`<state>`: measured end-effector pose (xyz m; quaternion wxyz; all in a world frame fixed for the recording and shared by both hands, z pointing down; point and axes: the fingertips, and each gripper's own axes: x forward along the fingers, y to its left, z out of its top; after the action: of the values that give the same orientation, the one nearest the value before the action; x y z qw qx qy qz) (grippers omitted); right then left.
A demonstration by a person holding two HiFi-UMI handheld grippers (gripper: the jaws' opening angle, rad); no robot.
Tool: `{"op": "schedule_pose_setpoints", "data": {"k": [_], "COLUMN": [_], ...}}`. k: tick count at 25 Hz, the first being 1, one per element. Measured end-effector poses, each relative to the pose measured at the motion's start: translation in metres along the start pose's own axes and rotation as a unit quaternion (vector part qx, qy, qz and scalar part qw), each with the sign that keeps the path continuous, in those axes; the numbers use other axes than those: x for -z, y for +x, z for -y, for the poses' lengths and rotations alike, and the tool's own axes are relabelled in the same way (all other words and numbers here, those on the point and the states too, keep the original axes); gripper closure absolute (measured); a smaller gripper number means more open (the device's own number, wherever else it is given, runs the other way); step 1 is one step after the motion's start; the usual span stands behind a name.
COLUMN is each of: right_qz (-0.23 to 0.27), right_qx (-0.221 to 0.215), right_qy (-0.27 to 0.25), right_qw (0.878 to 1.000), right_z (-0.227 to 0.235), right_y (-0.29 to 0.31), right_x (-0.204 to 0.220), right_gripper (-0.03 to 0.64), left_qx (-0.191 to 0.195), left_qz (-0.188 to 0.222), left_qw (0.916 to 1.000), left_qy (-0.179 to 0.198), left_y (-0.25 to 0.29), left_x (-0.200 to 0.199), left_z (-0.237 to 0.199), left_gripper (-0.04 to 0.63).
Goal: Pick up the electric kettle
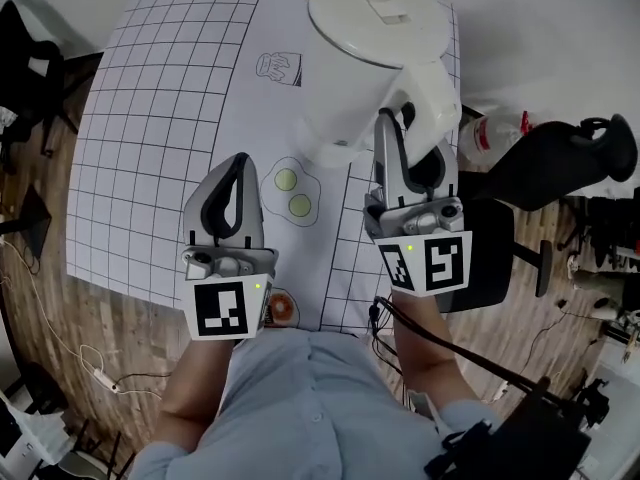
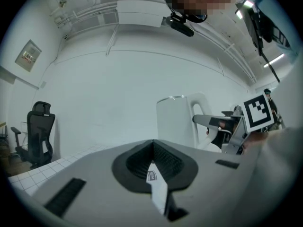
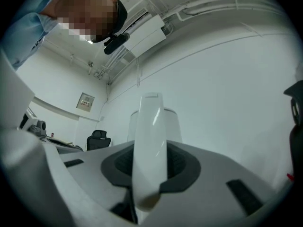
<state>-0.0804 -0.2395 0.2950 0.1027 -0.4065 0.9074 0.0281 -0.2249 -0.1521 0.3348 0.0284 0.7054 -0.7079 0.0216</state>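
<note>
A white electric kettle (image 1: 375,28) is close under the head camera, seemingly raised above the gridded mat (image 1: 150,118). My right gripper (image 1: 410,133) is shut on its white handle (image 1: 430,93). In the right gripper view the handle (image 3: 149,145) stands upright between the dark pads, with the kettle body (image 3: 173,122) behind it. My left gripper (image 1: 240,168) hovers to the left over the mat, shut and holding nothing. In the left gripper view its jaws (image 2: 152,148) meet. Beyond them stand the kettle (image 2: 175,122) and my right gripper (image 2: 227,126).
The white mat carries drawings, among them two fried eggs (image 1: 292,193) between the grippers. A black office chair (image 1: 560,158) and a plastic bottle (image 1: 490,133) are at the right beside the table. Another chair (image 2: 38,136) stands far left. Cables lie on the wooden floor.
</note>
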Motion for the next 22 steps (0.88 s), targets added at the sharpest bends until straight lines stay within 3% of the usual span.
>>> {"op": "schedule_pose_setpoints", "data": {"k": [9,16,22], "right_qz": [0.014,0.01,-0.005], "right_qx": [0.017,0.043,0.052], "right_qy": [-0.019,-0.042,-0.024], "right_qw": [1.0,0.998,0.998], "right_z": [0.058,0.053,0.08], "right_y": [-0.016,-0.069,-0.127], "right_x": [-0.049,-0.046,-0.029], "right_gripper": [0.526,0.526,0.526], "left_qx": [0.038,0.078,0.079], "left_qz": [0.02,0.052,0.046], "left_qw": [0.9991,0.9951,0.9951], "left_qy": [0.005,0.031,0.038], "left_y": [0.034,0.012,-0.001], "left_x": [-0.035,-0.028,-0.019], "left_z": [0.062,0.084,0.133], "left_gripper": [0.595,0.595,0.595]}}
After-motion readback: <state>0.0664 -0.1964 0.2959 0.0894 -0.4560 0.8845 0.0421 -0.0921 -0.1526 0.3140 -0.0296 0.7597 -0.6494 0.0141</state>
